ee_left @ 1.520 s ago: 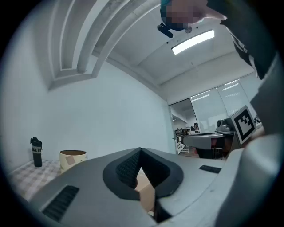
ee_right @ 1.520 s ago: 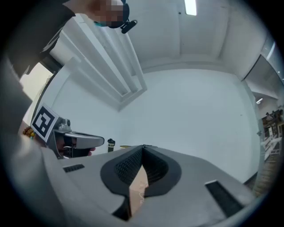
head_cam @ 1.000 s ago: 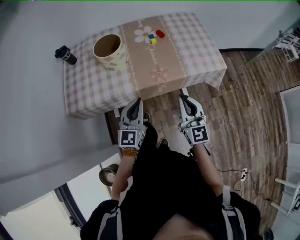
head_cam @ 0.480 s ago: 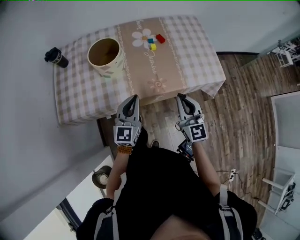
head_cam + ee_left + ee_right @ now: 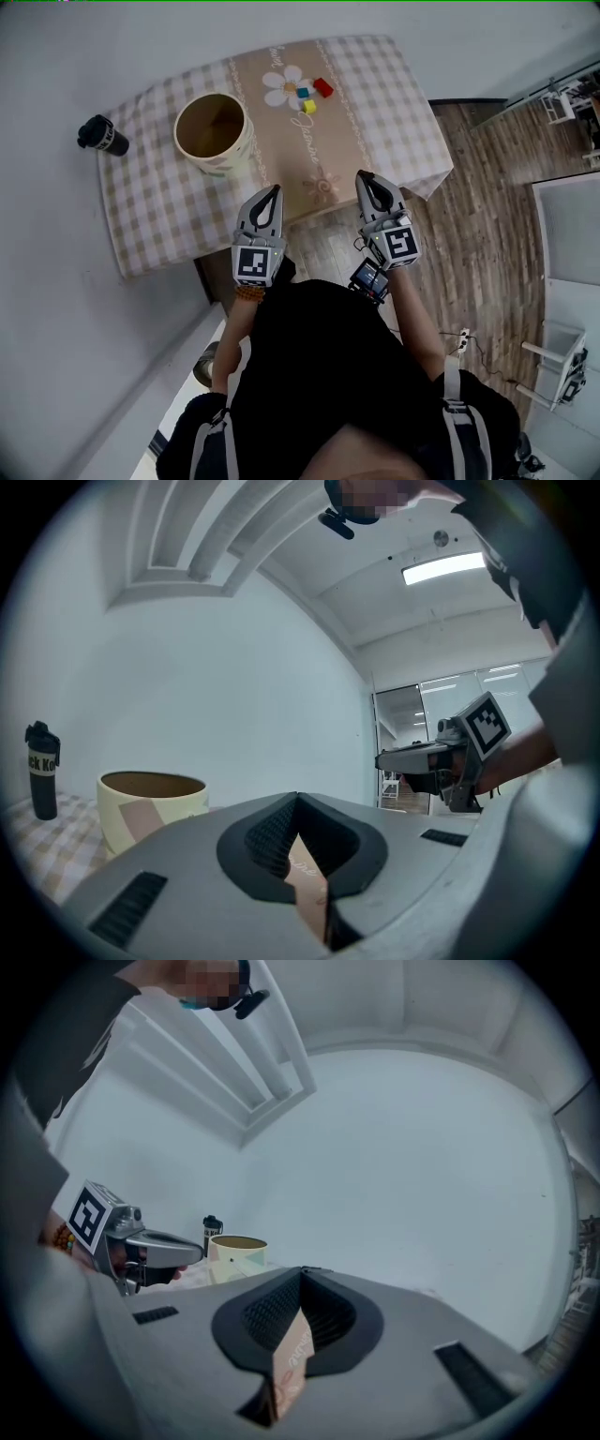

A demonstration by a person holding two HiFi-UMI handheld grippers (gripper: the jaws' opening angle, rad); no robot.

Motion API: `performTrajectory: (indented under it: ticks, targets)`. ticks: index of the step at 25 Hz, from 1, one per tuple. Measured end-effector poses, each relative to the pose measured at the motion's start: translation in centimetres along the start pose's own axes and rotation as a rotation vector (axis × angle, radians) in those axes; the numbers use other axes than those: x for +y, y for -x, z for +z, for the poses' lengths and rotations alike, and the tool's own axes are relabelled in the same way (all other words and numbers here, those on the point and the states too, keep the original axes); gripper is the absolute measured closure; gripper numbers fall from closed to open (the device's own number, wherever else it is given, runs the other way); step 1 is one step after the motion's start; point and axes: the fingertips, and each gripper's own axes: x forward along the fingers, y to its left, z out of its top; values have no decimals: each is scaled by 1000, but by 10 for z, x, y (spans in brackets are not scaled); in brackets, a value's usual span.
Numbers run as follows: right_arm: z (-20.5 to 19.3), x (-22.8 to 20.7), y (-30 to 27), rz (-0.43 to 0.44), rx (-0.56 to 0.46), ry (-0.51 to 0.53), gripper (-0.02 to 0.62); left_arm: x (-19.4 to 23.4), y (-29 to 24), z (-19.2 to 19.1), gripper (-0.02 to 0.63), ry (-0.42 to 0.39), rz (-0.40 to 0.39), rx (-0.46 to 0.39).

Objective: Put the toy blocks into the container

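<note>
The toy blocks (image 5: pixel 322 88), one red, one blue and one yellow, lay close together on the flower print at the far part of the bench (image 5: pixel 169 211), outside the container (image 5: pixel 214 131). The container stood upright to their left on the checked cloth, with its mouth open upward. A black bottle (image 5: pixel 101 136) stood at the far left corner of the bench. My left tongs (image 5: pixel 271 191) and right tongs (image 5: pixel 365 176) hovered side by side over the near edge of the bench. Both were closed on nothing, well apart from the blocks.
</note>
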Motion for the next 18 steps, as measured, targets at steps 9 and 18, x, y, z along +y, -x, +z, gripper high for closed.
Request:
performTrajectory:
  ticks: [9,18]
  targets:
    - [-12,-7,-75,-34,75,18,591,37,-25,-21,601,-5,-135,28]
    - [-26,-25,-130,-19,144,45,591,61,-33,-49,601,25,-224,41]
